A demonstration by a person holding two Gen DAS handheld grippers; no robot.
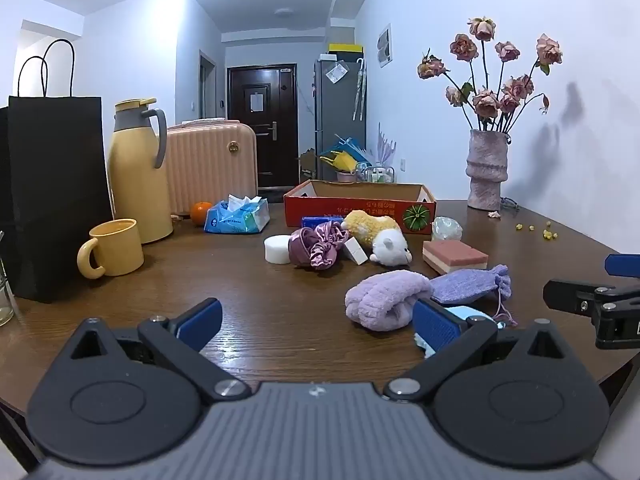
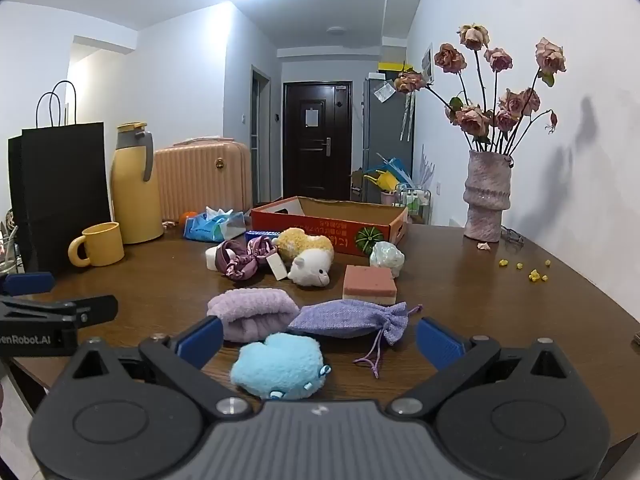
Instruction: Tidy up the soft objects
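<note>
Soft objects lie on the brown table [image 1: 256, 320]: a lilac fluffy towel roll [image 1: 384, 300], a purple drawstring pouch [image 1: 472, 286], a pink sponge [image 1: 454, 256], a plush sheep [image 1: 380, 234], a purple scrunchie [image 1: 320, 246] and a light blue plush [image 2: 278, 364]. An open red cardboard box [image 1: 360, 204] stands behind them. My left gripper [image 1: 318, 322] is open and empty, left of the towel roll. My right gripper [image 2: 318, 338] is open, with the blue plush between its fingers, untouched.
A black paper bag [image 1: 52, 196], yellow thermos [image 1: 136, 176], yellow mug [image 1: 114, 248], tissue pack [image 1: 238, 216] and orange [image 1: 200, 213] stand at the left. A vase of dried roses [image 1: 486, 168] stands at the back right near the wall. A white block [image 1: 355, 251] lies by the sheep.
</note>
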